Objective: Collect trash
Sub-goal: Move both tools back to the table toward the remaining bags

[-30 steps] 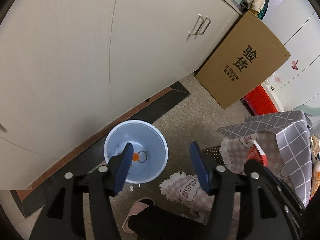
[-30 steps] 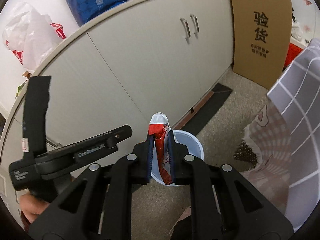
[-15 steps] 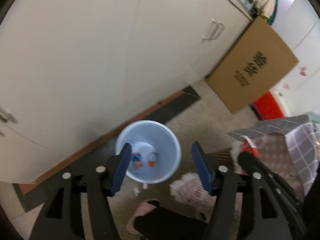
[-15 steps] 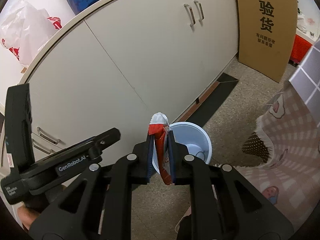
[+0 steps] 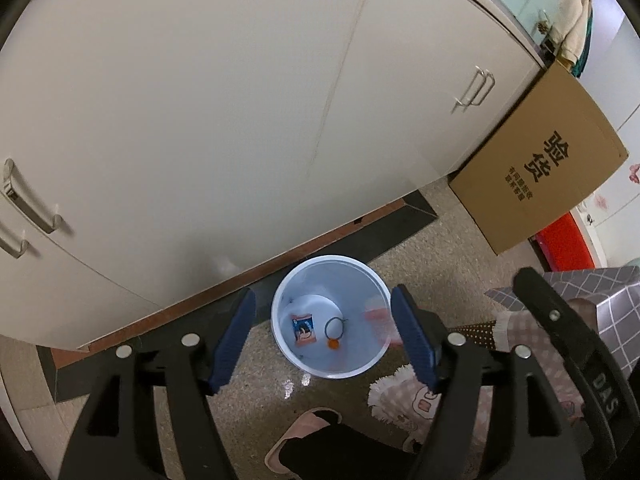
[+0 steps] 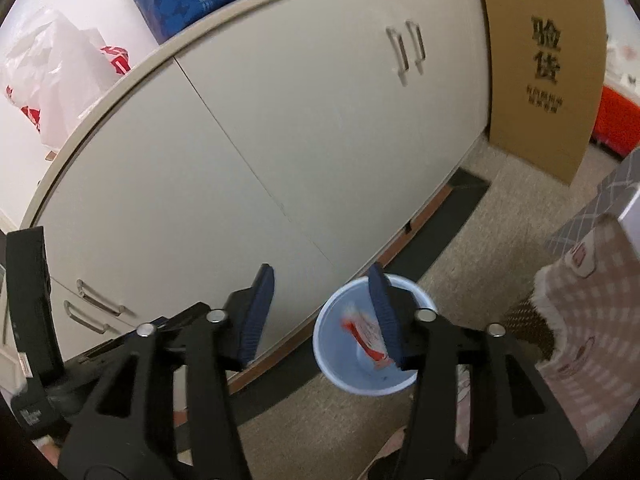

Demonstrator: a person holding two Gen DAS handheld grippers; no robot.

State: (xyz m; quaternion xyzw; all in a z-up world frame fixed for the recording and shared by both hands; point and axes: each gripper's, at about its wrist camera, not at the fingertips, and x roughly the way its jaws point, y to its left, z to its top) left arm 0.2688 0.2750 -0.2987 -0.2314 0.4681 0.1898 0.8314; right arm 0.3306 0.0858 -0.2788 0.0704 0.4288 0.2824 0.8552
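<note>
Right now the red-and-white wrapper [image 6: 366, 334] is loose in the air, blurred, w/ a white crinkled end up top and a red body below; it sits over the mouth of the bin [image 6: 332, 364], just beside the inner face of the right gripper's [image 6: 322, 314] right-side pad, and whether it touches that pad can't be told. Right gripper's jaws are opening, already fairly wide, not pressing on the wrapper. In the left wrist view the same wrapper [image 5: 380, 320] shows as a faint pinkish smear inside the bin's right wall.

Bin [image 5: 280, 320] is a round, pale blue, smooth plastic pail on the floor, close to the cabinet [image 5: 240, 100] base. Inside at the bottom: a small blue-and-orange packet [image 5: 303, 329], a thin dark ring [image 5: 334, 327], a tiny orange bit [image 5: 332, 344].

Left gripper [image 5: 324, 340] is over the bin, jaws opening, wide, nothing betw. them; pads are blue and ribbed.

Cabinet doors are flat, cream, w/ metal bar handles. Floor [image 5: 260, 384] is speckled and glossy. A flat brown cardboard sheet [image 5: 540, 168] w/ black print leans at the cabinet's end. Fringed checked cloth [image 5: 400, 396] hangs at right.
</note>
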